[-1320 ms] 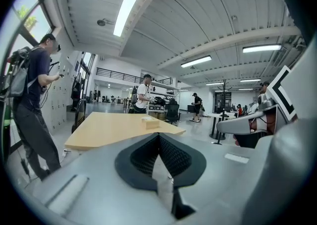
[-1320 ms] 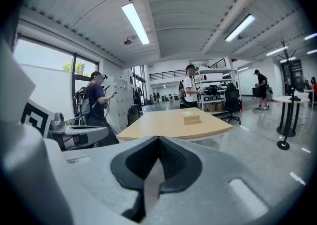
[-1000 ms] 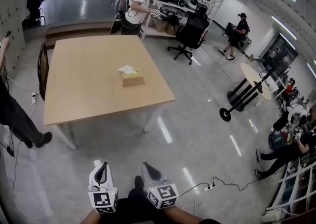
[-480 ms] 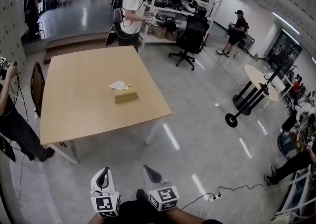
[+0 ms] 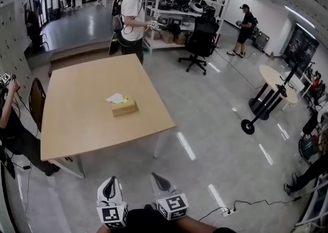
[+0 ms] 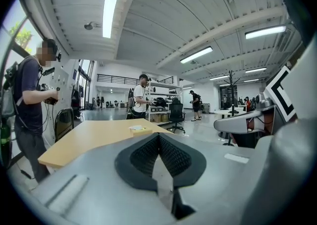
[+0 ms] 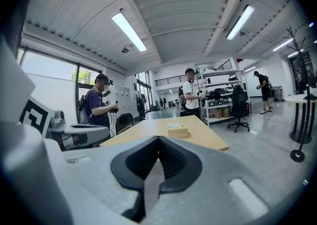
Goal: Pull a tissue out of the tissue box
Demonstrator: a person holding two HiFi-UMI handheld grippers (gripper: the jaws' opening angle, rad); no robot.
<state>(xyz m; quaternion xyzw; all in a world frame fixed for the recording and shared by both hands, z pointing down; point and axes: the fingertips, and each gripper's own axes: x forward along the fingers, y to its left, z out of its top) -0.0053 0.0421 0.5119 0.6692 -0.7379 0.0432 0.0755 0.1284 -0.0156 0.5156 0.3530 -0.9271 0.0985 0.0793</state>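
**Head view, looking steeply down.** L gripper (image 5: 110,180) and R gripper (image 5: 156,177) sit side by side at the bottom of the frame, over grey floor (image 5: 205,124), tips aimed toward the wooden table (image 5: 77,129). Both pairs of jaws are closed, pads together, w/ nothing between them.

The tan tissue box (image 5: 124,108) lies near the table's centre, w/ a white tissue (image 5: 116,98) sticking up from its top. The box is well apart from both grippers: ahead of them, beyond the table's near edge, w/ bare floor between.

- **L gripper view:** box shows small, just above and left of the jaw tips.
- **R gripper view:** box shows small, just above and right of the tips.

**Bkgd:** a person in a white shirt (image 5: 132,16) stands at the table's far side. A dark chair (image 5: 36,101) stands at its left edge.
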